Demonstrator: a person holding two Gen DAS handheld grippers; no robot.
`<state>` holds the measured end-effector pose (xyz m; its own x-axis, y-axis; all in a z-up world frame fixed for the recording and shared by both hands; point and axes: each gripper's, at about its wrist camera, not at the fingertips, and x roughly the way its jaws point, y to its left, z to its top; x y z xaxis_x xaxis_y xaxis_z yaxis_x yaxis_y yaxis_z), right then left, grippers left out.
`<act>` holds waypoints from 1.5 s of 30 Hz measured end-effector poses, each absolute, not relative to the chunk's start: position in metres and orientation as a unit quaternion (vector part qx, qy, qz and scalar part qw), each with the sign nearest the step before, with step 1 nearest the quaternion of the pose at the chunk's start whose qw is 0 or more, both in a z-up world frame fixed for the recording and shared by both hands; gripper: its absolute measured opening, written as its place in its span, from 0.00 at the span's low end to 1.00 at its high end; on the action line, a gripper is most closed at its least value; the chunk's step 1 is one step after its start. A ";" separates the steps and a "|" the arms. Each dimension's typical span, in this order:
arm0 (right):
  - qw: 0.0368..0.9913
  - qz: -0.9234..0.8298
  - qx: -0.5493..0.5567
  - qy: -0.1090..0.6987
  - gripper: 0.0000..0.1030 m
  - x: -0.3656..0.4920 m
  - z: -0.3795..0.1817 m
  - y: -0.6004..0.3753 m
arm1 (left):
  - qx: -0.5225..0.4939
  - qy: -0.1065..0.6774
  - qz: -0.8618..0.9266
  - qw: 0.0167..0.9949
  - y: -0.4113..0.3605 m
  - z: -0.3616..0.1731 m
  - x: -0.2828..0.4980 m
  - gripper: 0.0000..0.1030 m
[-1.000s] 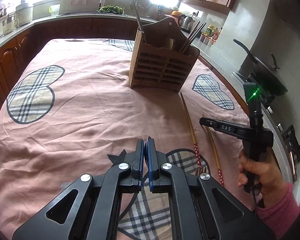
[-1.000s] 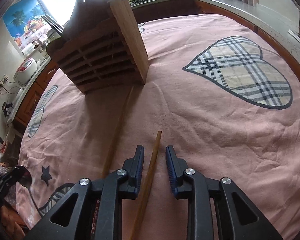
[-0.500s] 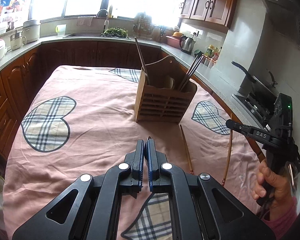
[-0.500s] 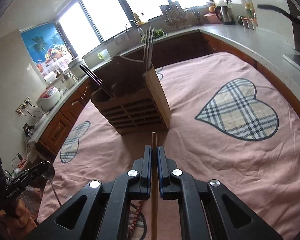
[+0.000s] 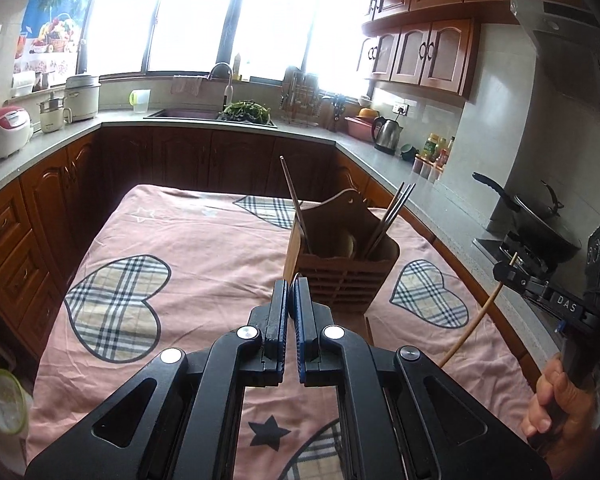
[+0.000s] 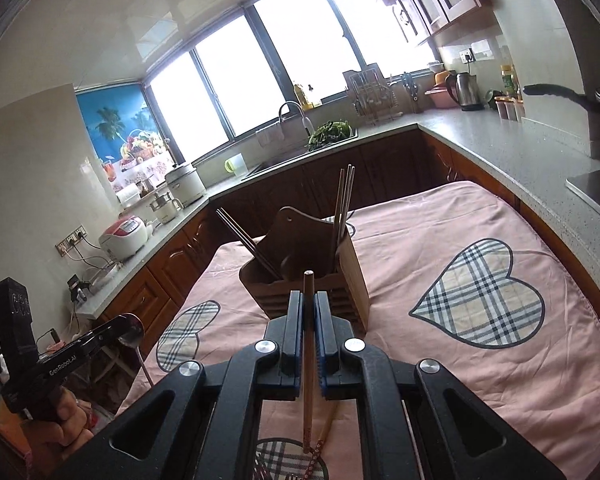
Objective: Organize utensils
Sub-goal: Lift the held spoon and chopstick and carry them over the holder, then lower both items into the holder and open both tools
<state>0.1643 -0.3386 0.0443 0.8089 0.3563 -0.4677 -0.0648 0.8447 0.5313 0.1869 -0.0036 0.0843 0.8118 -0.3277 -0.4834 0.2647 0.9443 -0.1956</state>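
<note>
A wooden utensil holder (image 5: pixel 340 280) (image 6: pixel 300 276) stands on the pink tablecloth (image 5: pixel 204 248) with several chopsticks and a spoon in it. My right gripper (image 6: pixel 309 296) is shut on a wooden chopstick (image 6: pixel 308 340), which it holds in the air in front of the holder. In the left wrist view that gripper (image 5: pixel 508 270) is at the right, with the chopstick (image 5: pixel 472 324) slanting down from it. My left gripper (image 5: pixel 294 286) is shut on a metal spoon (image 6: pixel 130 330), whose handle hangs below the jaws. A second chopstick (image 6: pixel 320 444) lies on the cloth under the right gripper.
Grey counters (image 6: pixel 520 148) with brown cabinets wrap around the table on three sides. A black wok (image 5: pixel 540 216) sits on the stove at the right, with a kettle (image 5: pixel 386 134) and a sink (image 5: pixel 188 114) further back. Rice cookers (image 5: pixel 4 130) stand at the left.
The right jaws closed on the chopstick and lifted it off the cloth. Both grippers rose and tilted up, so the holder now sits lower and farther in each view.
</note>
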 end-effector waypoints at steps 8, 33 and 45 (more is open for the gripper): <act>0.921 0.111 0.259 0.268 0.05 0.167 0.053 -0.344 | -0.055 0.245 -0.143 0.957 -0.008 0.096 0.200 0.03; 0.949 0.091 0.255 0.163 0.05 0.253 0.106 -0.369 | -0.064 0.110 -0.014 0.992 -0.014 0.142 0.313 0.03; 0.959 0.081 0.213 0.168 0.05 0.306 0.077 -0.351 | 0.029 0.098 -0.012 0.995 -0.071 0.104 0.349 0.03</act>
<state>0.3056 -0.3515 0.0766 0.9303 0.2270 -0.2882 -0.0838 0.8963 0.4354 0.3488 -0.0705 0.1044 0.9803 -0.0177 -0.1966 0.0291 0.9980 0.0553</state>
